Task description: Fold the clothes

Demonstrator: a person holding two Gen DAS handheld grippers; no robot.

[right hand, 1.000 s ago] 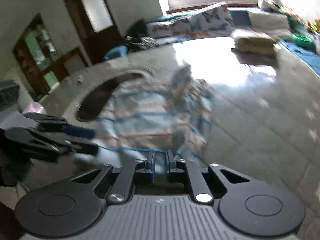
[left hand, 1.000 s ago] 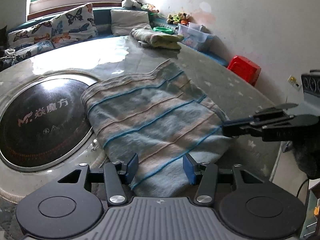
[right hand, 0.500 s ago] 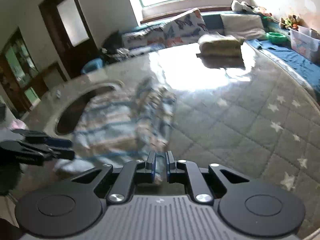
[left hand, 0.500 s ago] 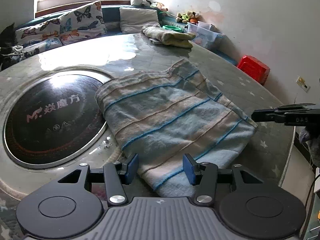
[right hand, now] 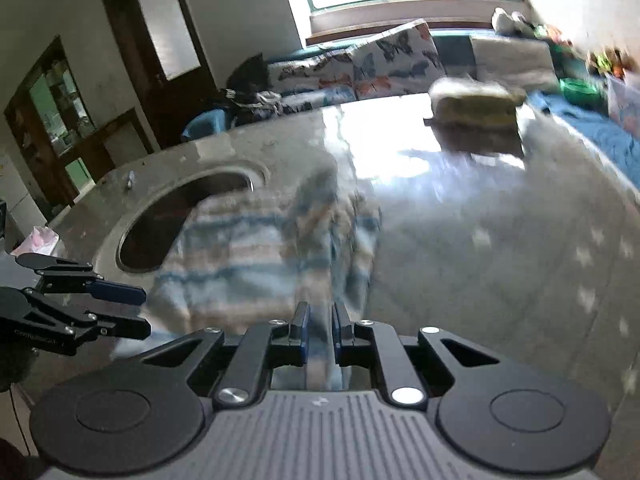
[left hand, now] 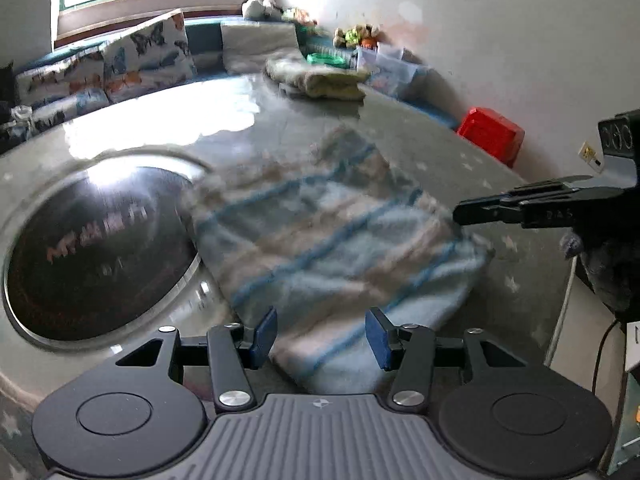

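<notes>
Striped garment [left hand: 328,248] now blurred; right hand-held gripper [right hand: 320,334] still clamping it.

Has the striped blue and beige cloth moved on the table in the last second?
Cannot tell. The striped blue and beige cloth looks placed much as before beside the dark round glass inset, but both cameras moved and blurred.

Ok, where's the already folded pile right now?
The folded pile sits at the table's far edge, beyond the striped cloth, near the cushions.
</notes>
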